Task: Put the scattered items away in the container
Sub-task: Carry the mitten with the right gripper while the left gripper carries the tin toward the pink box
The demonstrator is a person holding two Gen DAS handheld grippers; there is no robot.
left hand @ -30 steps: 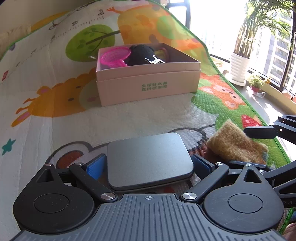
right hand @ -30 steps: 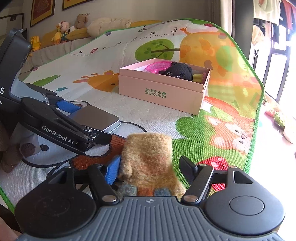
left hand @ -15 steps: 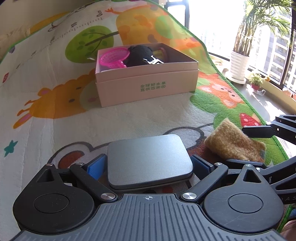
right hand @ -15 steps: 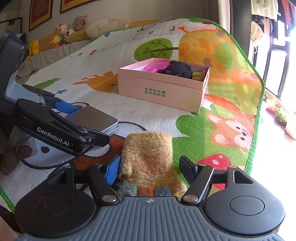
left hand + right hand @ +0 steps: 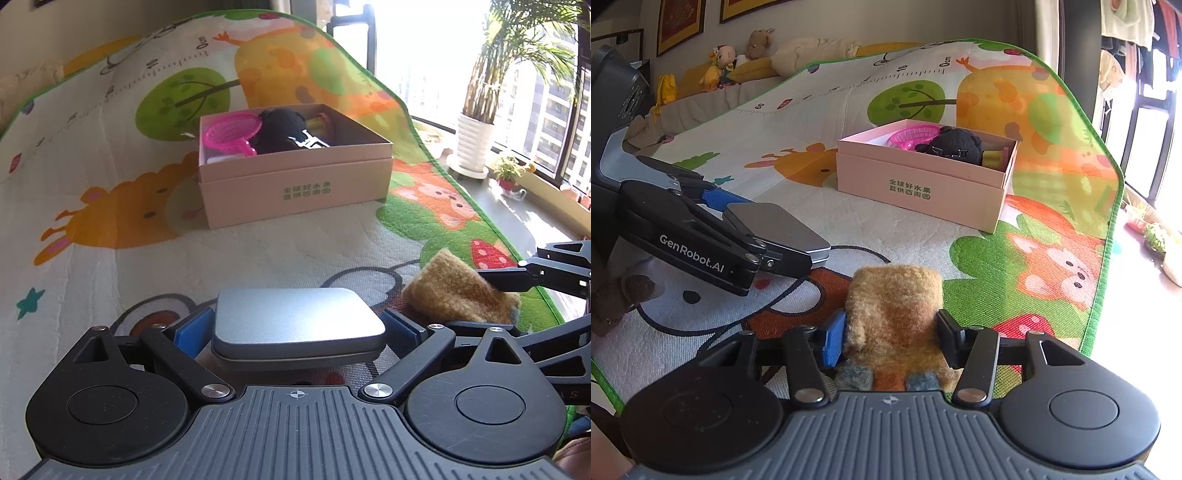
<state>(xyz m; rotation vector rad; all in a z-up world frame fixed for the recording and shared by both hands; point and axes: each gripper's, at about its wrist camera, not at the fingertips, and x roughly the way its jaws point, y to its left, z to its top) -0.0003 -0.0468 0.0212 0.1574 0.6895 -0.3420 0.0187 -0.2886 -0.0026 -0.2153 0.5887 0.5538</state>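
Note:
My left gripper (image 5: pixel 297 330) is shut on a flat grey tin (image 5: pixel 295 326) and holds it just above the play mat; the tin also shows in the right wrist view (image 5: pixel 783 229). My right gripper (image 5: pixel 892 338) is shut on a fuzzy brown mitten (image 5: pixel 894 314), which also shows in the left wrist view (image 5: pixel 458 291). An open pink box (image 5: pixel 295 192) stands ahead on the mat, also in the right wrist view (image 5: pixel 923 192). It holds a pink net scoop (image 5: pixel 231 134), a black plush (image 5: pixel 284 127) and a yellow item.
The colourful play mat (image 5: pixel 1015 258) ends at a green edge on the right, by sunlit windows. A white plant pot (image 5: pixel 474 147) stands on the sill. Stuffed toys (image 5: pixel 720 70) line the far wall. The left gripper body (image 5: pixel 694 243) is close beside the right one.
Both grippers have lifted their items slightly and the view has tilted; the box sits a little lower and closer in the frames. Grips are unchanged.

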